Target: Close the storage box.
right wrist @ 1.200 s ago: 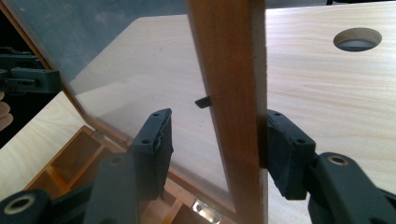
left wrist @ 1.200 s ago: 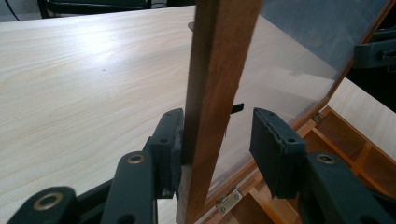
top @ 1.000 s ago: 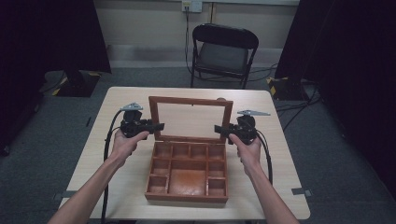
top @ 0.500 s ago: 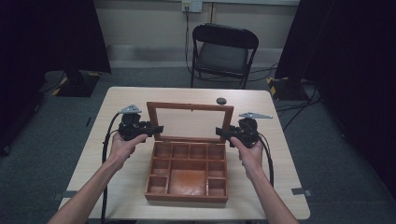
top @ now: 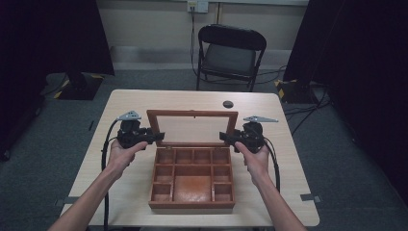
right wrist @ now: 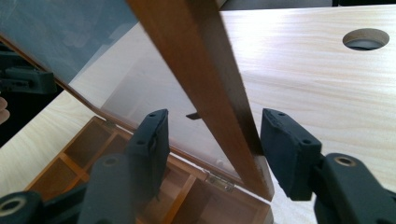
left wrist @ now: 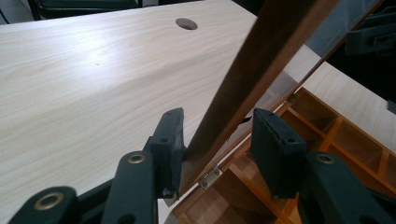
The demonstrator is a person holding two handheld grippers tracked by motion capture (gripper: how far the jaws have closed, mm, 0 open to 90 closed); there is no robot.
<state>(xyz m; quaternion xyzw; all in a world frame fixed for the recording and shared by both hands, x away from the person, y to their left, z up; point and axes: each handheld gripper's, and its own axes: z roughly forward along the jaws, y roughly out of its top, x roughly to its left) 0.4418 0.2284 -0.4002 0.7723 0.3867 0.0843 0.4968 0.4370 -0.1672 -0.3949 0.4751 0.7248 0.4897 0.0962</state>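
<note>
In the high view a pale wooden table point(top: 144, 103) carries an open wooden box point(top: 192, 177) at its centre, its compartmented tray reaching toward 6 o'clock and its glass-paned lid point(top: 192, 129) standing up at the tray's 12 o'clock edge. The left gripper point(top: 156, 137) meets the lid's frame from 9 o'clock, held by the left hand point(top: 121, 155), and the right gripper point(top: 225, 138) meets it from 3 o'clock, held by the right hand point(top: 255, 159). A dark round hole point(top: 228, 104) sits in the tabletop toward 12 o'clock of the lid, and a black folding chair point(top: 230, 54) stands beyond the table. In the left gripper view the jaws stand well apart with the lid's side rail point(left wrist: 247, 88) rising between them; the 9 o'clock jaw lies against the rail, while the 3 o'clock jaw stands clear of it. A small brass hinge point(left wrist: 211, 177) shows at the rail's foot, with tray compartments point(left wrist: 327, 135) toward 4 o'clock. In the right gripper view the jaws are likewise spread wide around the lid's other side rail point(right wrist: 210, 79); the 3 o'clock jaw seems just beside the wood, though contact is hard to judge from this angle, and the 9 o'clock jaw is seen through the glass pane point(right wrist: 116, 70), apart from the rail. The table hole point(right wrist: 365, 38) appears at 2 o'clock.
</note>
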